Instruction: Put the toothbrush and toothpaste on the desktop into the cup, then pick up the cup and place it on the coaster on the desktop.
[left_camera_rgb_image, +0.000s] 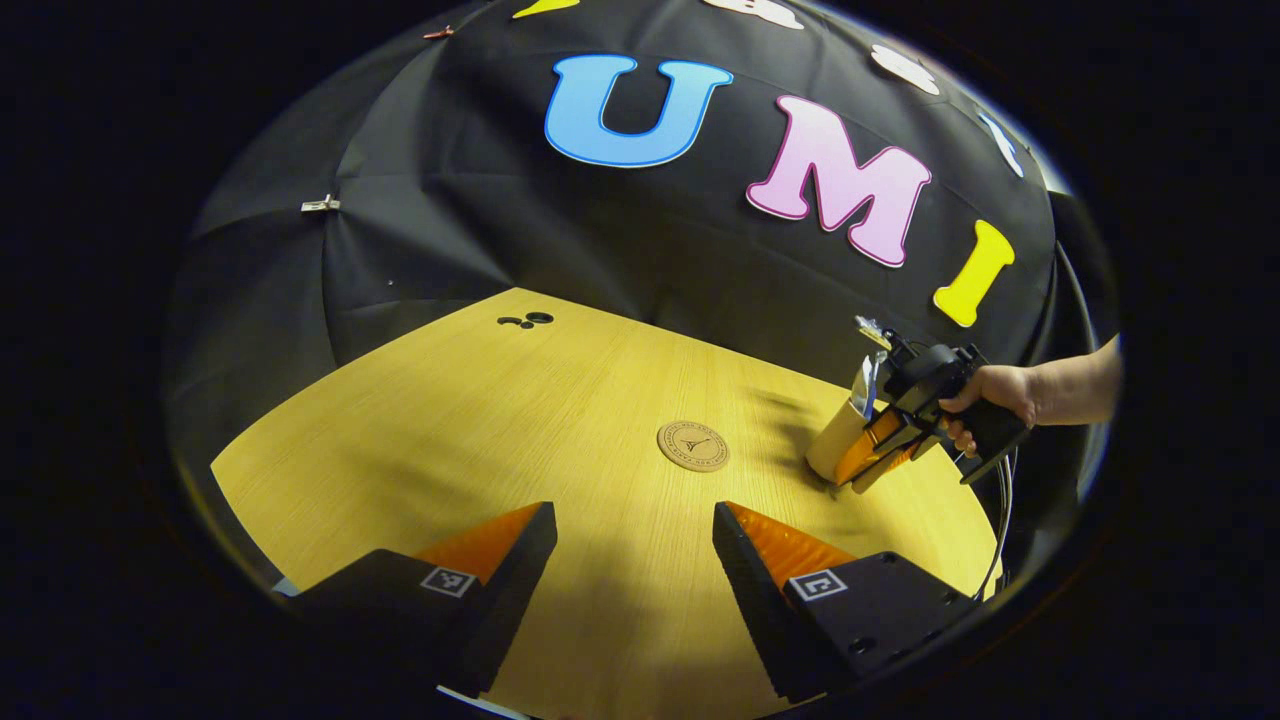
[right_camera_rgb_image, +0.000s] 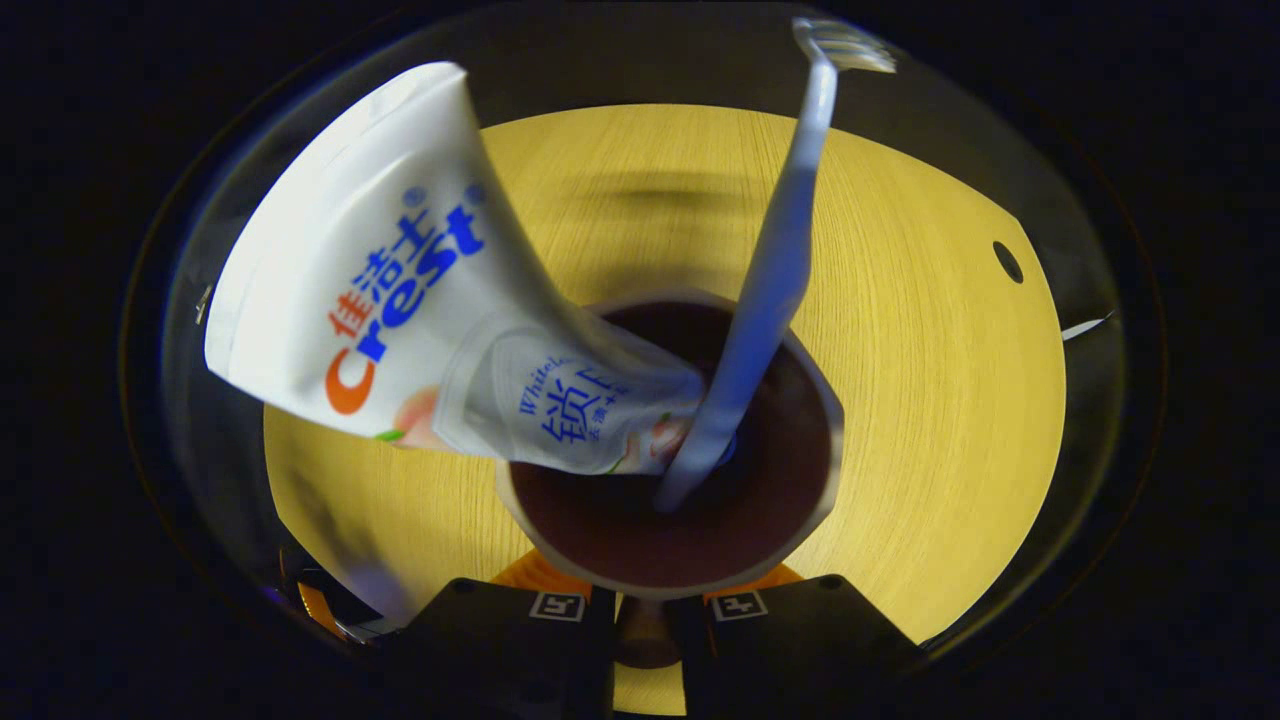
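Left gripper view is showing the left hand-held gripper (left_camera_rgb_image: 632, 540) hovering wide open, gripping nothing, above the wooden surface (left_camera_rgb_image: 480, 430), one round coaster (left_camera_rgb_image: 693, 445) ahead. Right of it, the right hand-held gripper (left_camera_rgb_image: 885, 445) is clasping one cup (right_camera_rgb_image: 670, 450) holding one toothpaste tube (right_camera_rgb_image: 400, 290) and one toothbrush (right_camera_rgb_image: 770, 270).

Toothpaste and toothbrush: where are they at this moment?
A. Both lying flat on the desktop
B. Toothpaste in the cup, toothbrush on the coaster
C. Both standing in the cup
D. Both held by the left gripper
C: in the right gripper view the toothpaste and the toothbrush both lean out of the cup, with the right gripper at its side.
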